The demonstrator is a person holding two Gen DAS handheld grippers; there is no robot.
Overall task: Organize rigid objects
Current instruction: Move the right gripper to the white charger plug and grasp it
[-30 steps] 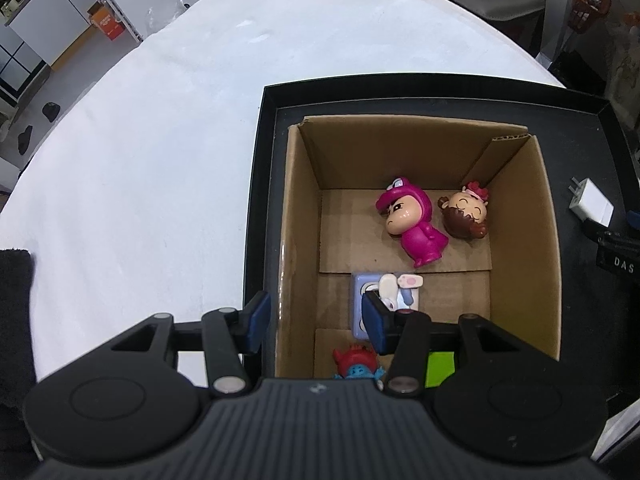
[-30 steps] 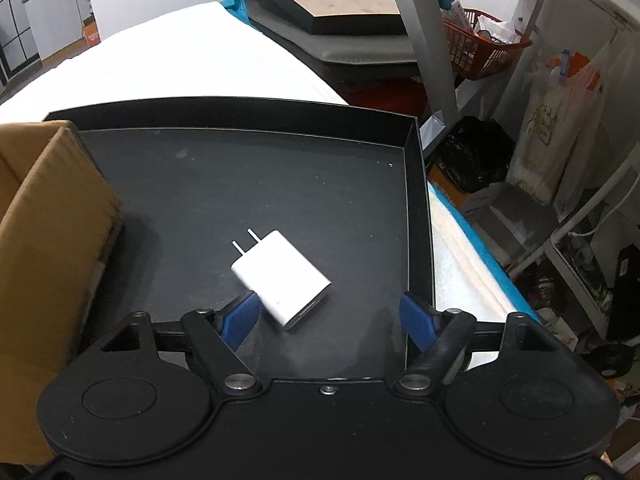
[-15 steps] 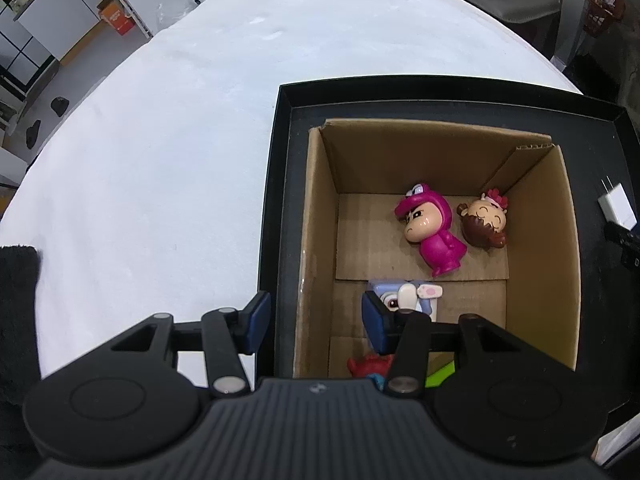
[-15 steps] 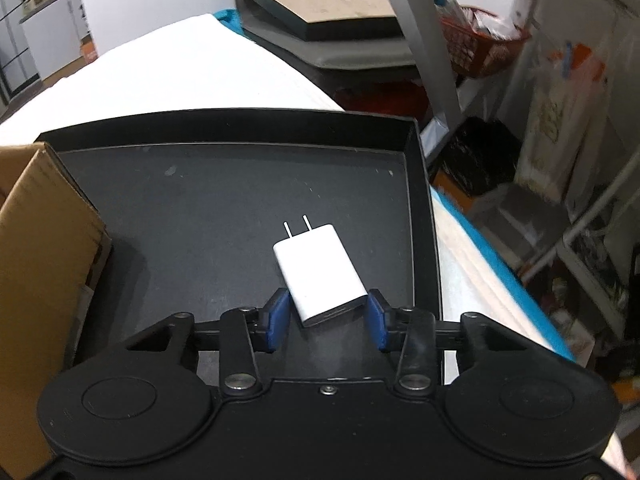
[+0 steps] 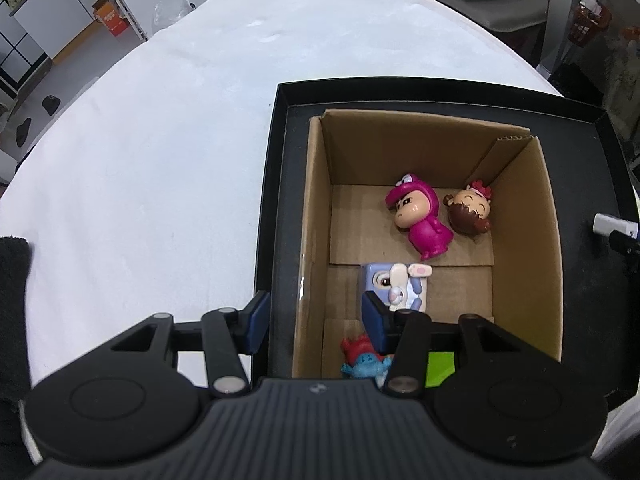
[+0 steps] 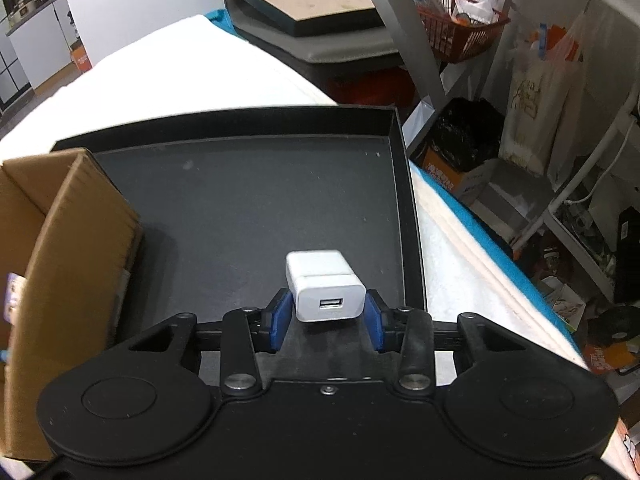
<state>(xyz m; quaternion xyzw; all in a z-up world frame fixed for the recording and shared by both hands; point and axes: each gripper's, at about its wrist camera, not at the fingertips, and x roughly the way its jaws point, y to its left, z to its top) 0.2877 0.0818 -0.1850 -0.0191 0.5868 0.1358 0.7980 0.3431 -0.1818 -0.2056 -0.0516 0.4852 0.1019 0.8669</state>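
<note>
My right gripper (image 6: pixel 326 316) has the white charger (image 6: pixel 326 292) between its blue pads. The jaws are still closing on it, and it hangs just above the black tray (image 6: pixel 260 200) with its USB port facing the camera. The charger (image 5: pixel 612 224) also shows at the right edge of the left wrist view. My left gripper (image 5: pixel 316 320) is open, straddling the left wall of the cardboard box (image 5: pixel 524 240) and gripping nothing. In the box lie a pink figure (image 5: pixel 420 220), a brown-haired head (image 5: pixel 468 212), a rabbit block (image 5: pixel 396 284) and a blue-and-red figure (image 5: pixel 364 360).
The box (image 6: pixel 80 240) stands in the left part of the tray, whose raised rim (image 5: pixel 400 84) runs all round. A white cloth covers the table (image 5: pixel 160 160). A green piece (image 5: pixel 440 364) lies in the box's near corner. Shelves, bags and a red basket (image 6: pixel 460 28) crowd the right.
The right jaws closed around the charger and raised it off the tray, its plug end now pointing away. In the left view the box has slid a little to the right.
</note>
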